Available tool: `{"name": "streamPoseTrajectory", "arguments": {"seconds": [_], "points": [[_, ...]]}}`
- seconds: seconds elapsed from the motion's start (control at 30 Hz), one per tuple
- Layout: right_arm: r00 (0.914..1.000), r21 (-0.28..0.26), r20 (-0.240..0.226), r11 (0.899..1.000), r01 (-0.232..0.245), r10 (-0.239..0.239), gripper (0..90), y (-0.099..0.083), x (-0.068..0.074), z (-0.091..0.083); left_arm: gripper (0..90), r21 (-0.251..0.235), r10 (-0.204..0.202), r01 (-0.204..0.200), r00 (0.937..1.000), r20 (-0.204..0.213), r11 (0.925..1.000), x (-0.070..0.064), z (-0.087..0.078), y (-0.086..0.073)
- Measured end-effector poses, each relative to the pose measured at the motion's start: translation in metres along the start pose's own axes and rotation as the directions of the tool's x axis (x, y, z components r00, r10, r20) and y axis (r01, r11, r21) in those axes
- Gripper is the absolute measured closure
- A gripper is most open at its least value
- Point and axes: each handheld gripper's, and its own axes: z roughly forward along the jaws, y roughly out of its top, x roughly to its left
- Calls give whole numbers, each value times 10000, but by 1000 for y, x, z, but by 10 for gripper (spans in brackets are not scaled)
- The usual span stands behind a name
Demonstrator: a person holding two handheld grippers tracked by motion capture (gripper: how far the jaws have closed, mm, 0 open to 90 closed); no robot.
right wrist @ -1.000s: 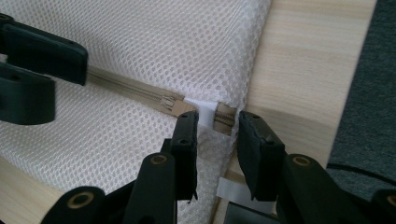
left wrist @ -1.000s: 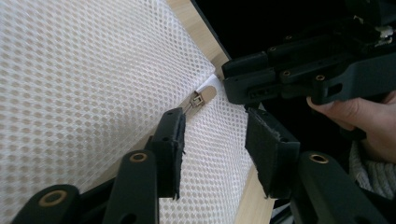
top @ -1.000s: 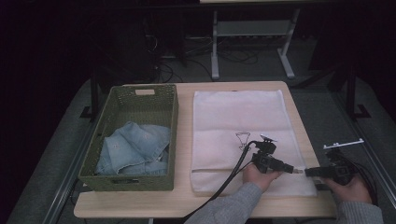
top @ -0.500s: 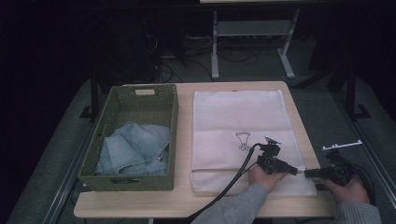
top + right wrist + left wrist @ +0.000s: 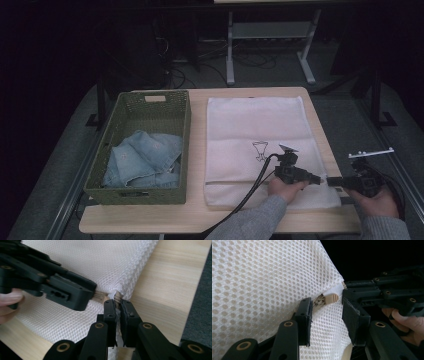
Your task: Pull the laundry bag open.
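Two grippers at the near right corner of one white mesh bag point(image 5: 255, 135), on the table point(image 5: 165, 220).
Right gripper point(image 5: 118, 305) clamped tight on the bag's corner fabric beside the zipper end. Left gripper point(image 5: 325, 306) open a moderate gap, jaws either side of the tan zipper pull point(image 5: 327, 300), not gripping. Farther left: one green basket point(image 5: 131, 187) with folded jeans point(image 5: 145, 160) inside.

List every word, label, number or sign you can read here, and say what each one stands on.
No readable text anywhere.
A dark printed mark stands on the white mesh bag: a small outline drawing, no letters legible.
A pale tag sits on the far wall of the green basket: too small to read.
The zipper pull by the left gripper: no marking.
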Motion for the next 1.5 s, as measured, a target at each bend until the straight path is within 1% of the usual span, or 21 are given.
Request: {"name": "streamPoseTrajectory", "arguments": {"seconds": [0.13, 0.43, 0.53, 0.63, 0.67, 0.83, 1.0, 1.13, 1.23, 1.27, 1.33, 1.5], "points": [[9999, -67, -50, 9999, 151, -151, 833, 2, 6, -3, 585, -5, -76, 76, 9998, 161, 10000, 1, 1, 1], [9995, -100, -79, 9995, 298, -298, 833, 4, 12, -3, 587, 2, -82, 82, 9999, 102, 10000, 2, 3, 1], [9994, -94, -75, 9994, 328, -328, 833, 4, 12, -3, 583, 1, -21, 21, 9999, 167, 10000, 2, 5, 1], [9993, -75, -51, 9993, 359, -360, 833, 4, 13, -3, 610, 20, -57, 57, 9999, 102, 10000, 3, 5, 2], [9993, -63, -33, 9993, 359, -360, 833, 4, 13, -3, 623, 20, -34, 34, 10000, 38, 10000, 3, 5, 2], [9994, -52, -68, 9994, 351, -352, 833, 4, 12, -2, 660, 69, 66, -66, 10000, -9, 10000, 4, 5, 2], [9995, 51, -68, 9995, 300, -300, 832, 4, 10, 0, 735, 110, 211, -210, 9997, -104, 9997, 3, 4, 2], [9996, 100, -45, 9996, 280, -279, 832, 3, 9, 1, 753, 183, 295, -290, 9992, -255, 9994, 4, 2, 2], [9998, 91, -93, 9998, 183, -182, 831, 2, 7, 1, 757, 272, 259, -250, 9991, -343, 9993, 6, 2, 1], [9998, 73, -103, 9998, 193, -192, 831, 2, 6, 1, 771, 292, 265, -255, 9990, -370, 9992, 7, 3, 1], [9998, 67, -146, 9999, 148, -147, 830, 2, 5, 1, 796, 297, 273, -262, 9989, -388, 9992, 7, 3, 0], [9998, 101, -146, 9998, 156, -155, 830, 2, 4, 2, 797, 240, 238, -229, 9990, -374, 9994, 7, 5, 0]]}}
